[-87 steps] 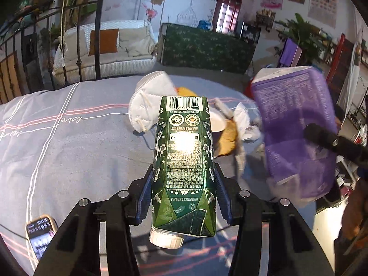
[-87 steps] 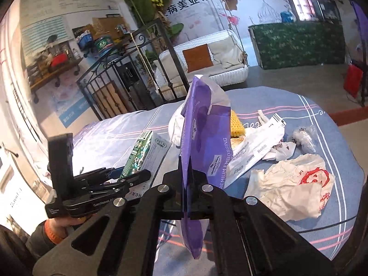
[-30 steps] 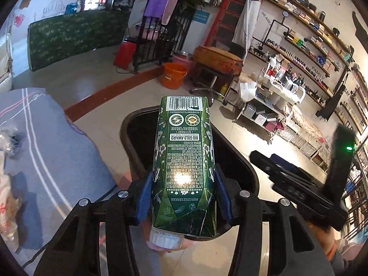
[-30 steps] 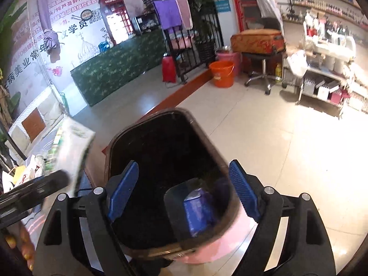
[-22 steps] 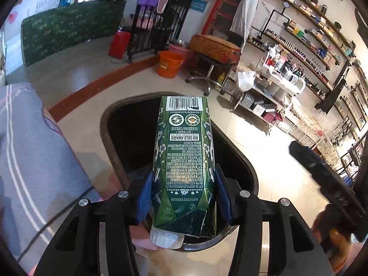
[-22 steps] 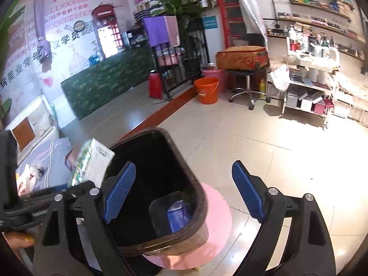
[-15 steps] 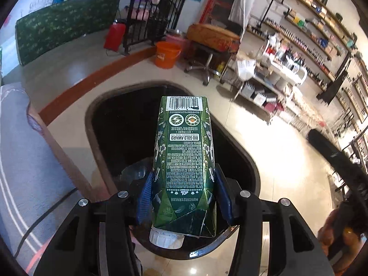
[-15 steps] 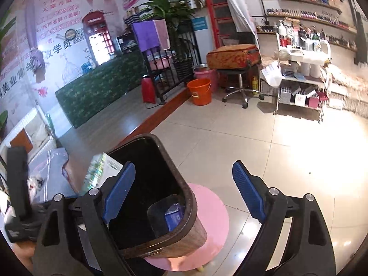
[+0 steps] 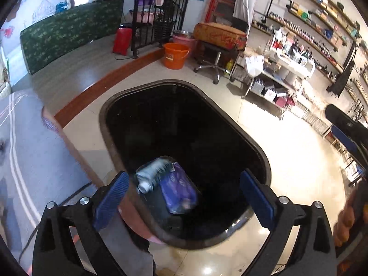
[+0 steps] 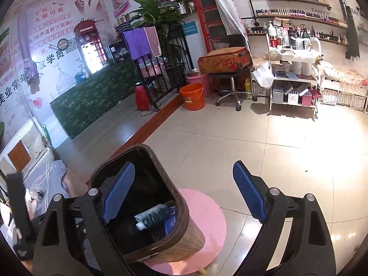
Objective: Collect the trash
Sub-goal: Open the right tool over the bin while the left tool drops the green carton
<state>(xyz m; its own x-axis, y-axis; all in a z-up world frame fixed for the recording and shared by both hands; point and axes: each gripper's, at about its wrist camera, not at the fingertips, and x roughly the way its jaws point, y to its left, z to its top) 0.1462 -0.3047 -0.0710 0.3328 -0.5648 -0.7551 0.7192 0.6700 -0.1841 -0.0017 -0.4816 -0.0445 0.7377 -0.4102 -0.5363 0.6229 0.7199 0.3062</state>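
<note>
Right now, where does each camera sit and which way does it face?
Left wrist: on the left tool, looking steeply down into the trash bin; its two open fingers frame the green carton and purple pack inside; the right tool shows at the right edge.
Right wrist: on the right tool, facing across the tiled floor toward the shelves; its open fingers show, empty.
Shared: the bin, the carton, the orange bucket.

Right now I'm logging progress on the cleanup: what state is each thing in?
Left gripper: open, empty, jaws just opened.
Right gripper: open, empty.
Green carton: lying in the bin.
Purple pack: lying in the bin.
Trash bin: upright, uncovered.
</note>
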